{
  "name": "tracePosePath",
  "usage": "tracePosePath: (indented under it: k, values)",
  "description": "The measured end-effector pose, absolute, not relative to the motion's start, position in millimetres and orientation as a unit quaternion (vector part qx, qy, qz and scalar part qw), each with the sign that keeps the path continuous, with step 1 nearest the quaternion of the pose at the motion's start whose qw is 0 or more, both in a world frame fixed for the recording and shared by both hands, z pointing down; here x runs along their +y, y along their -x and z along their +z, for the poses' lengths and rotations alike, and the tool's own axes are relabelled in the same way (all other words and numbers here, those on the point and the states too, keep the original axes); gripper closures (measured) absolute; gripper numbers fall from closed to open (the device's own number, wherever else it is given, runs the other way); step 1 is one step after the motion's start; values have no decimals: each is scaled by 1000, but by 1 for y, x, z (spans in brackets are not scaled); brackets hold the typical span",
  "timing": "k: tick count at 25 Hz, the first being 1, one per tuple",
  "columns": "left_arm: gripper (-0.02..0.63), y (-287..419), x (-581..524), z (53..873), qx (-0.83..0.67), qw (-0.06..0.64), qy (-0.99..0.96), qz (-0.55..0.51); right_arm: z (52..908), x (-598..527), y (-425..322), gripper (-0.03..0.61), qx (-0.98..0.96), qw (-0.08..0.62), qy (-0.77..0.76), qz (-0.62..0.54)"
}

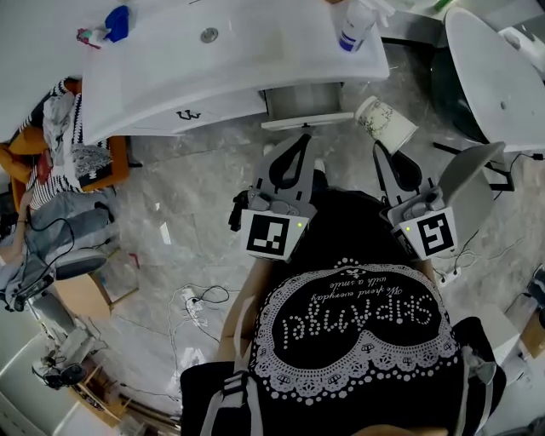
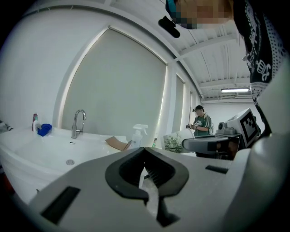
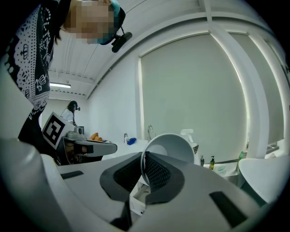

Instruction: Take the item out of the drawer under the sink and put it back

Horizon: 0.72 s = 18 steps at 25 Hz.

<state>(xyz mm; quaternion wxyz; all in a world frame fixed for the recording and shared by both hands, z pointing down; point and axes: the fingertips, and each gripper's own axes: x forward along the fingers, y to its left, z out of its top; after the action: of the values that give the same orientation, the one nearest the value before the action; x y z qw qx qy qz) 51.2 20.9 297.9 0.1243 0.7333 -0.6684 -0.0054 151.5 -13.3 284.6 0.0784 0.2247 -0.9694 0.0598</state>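
Note:
A white paper cup (image 1: pixel 387 123) with a leafy print hangs tilted in front of the sink cabinet, and my right gripper (image 1: pixel 381 153) is shut on its rim. In the right gripper view the cup (image 3: pixel 170 147) has its wall pinched between the pads. My left gripper (image 1: pixel 302 138) is shut with nothing in it, its tips close to the white front of the drawer (image 1: pixel 306 122) under the sink (image 1: pixel 170 60). The drawer stands a little way out. In the left gripper view the jaws (image 2: pixel 145 149) meet at their tips, and the cup (image 2: pixel 178 140) shows to the right.
On the counter stand a spray bottle (image 1: pixel 356 25), a blue item (image 1: pixel 117 21) and a faucet (image 2: pixel 78 123). A white round tub (image 1: pixel 502 77) is at the right. A chair piled with clothes (image 1: pixel 60 170) is at the left. Cables (image 1: pixel 200 302) lie on the marble floor. A person (image 2: pixel 201 124) stands far behind.

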Motion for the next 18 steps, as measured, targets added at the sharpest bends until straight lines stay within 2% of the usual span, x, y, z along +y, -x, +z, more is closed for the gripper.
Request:
tracePosePath:
  k: [18]
  values:
    - [611, -46, 29, 288, -686, 117, -717, -34, 278, -11, -136, 555, -978, 87, -189, 12]
